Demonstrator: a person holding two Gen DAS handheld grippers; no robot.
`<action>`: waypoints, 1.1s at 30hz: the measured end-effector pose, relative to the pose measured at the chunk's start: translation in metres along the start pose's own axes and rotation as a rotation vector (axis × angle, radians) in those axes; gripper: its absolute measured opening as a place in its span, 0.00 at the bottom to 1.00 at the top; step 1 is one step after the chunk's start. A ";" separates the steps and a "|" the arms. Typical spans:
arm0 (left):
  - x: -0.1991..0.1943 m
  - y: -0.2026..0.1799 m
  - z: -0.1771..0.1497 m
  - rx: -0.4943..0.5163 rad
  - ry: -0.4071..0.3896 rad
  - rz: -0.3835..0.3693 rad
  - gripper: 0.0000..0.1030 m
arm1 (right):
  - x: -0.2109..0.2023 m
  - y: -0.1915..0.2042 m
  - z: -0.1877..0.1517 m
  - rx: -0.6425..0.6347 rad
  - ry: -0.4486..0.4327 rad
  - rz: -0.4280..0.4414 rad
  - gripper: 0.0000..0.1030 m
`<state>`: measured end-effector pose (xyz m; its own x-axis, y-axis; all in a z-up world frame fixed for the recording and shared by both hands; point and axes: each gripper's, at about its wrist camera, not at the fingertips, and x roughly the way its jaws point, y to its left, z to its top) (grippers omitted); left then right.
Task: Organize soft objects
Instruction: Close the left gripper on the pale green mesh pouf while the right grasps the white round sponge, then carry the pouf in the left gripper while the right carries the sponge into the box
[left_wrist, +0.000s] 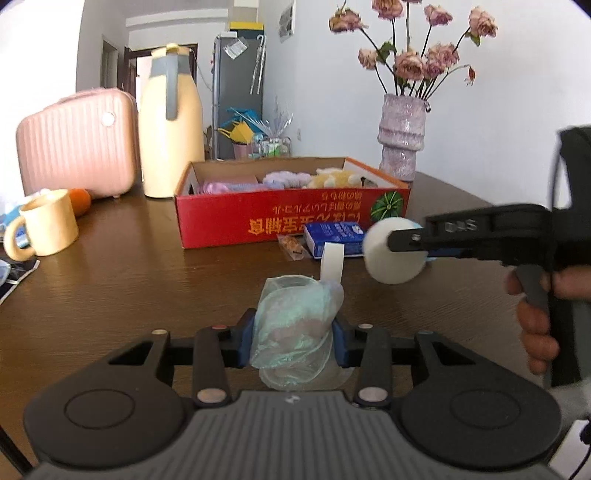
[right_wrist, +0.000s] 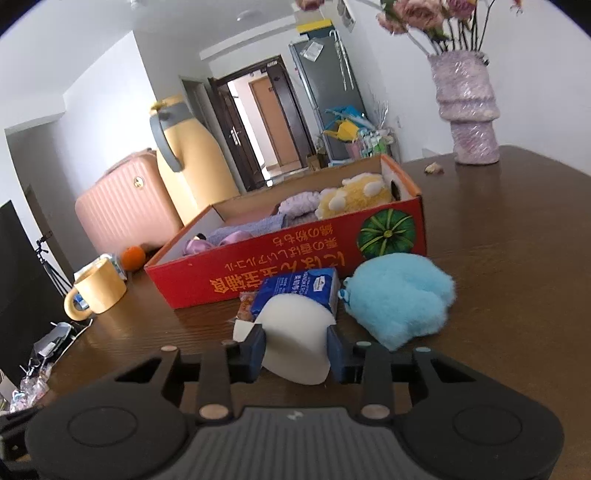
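My left gripper (left_wrist: 294, 336) is shut on a soft bundle in pale green plastic wrap (left_wrist: 295, 314), its pads pressing both sides just above the wooden table (left_wrist: 129, 295). My right gripper (right_wrist: 296, 348) is shut on a white foam sponge (right_wrist: 295, 325); the left wrist view shows that sponge (left_wrist: 380, 266) held in the air at the right. A fluffy blue plush (right_wrist: 399, 299) lies on the table to the right of it. Behind stands an open red cardboard box (right_wrist: 280, 273) holding a yellow plush (right_wrist: 354, 195) and purple soft things (right_wrist: 299, 203).
A blue tissue pack (right_wrist: 299, 291), a snack wrapper (left_wrist: 291, 247) and a white paper strip (left_wrist: 332, 262) lie in front of the box. At the left stand a cream mug (left_wrist: 48, 221), an orange (left_wrist: 79, 201), a thermos jug (left_wrist: 171, 122) and a pink case (left_wrist: 77, 144). A flower vase (left_wrist: 402, 133) stands back right.
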<state>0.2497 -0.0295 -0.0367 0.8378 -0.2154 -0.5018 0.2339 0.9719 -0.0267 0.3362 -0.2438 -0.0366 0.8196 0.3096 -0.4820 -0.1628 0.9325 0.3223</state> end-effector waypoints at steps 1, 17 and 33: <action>-0.007 -0.001 -0.001 -0.001 -0.007 0.002 0.40 | -0.009 0.001 -0.002 -0.002 -0.012 0.000 0.34; -0.065 -0.030 -0.009 0.034 -0.063 -0.029 0.40 | -0.132 0.009 -0.049 -0.052 -0.064 0.020 0.34; 0.111 0.008 0.172 0.019 -0.069 -0.100 0.42 | -0.030 -0.006 0.119 -0.036 -0.076 0.165 0.34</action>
<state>0.4297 -0.0624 0.0562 0.8419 -0.3175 -0.4364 0.3263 0.9435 -0.0569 0.3784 -0.2810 0.0729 0.8193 0.4454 -0.3612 -0.3170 0.8767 0.3619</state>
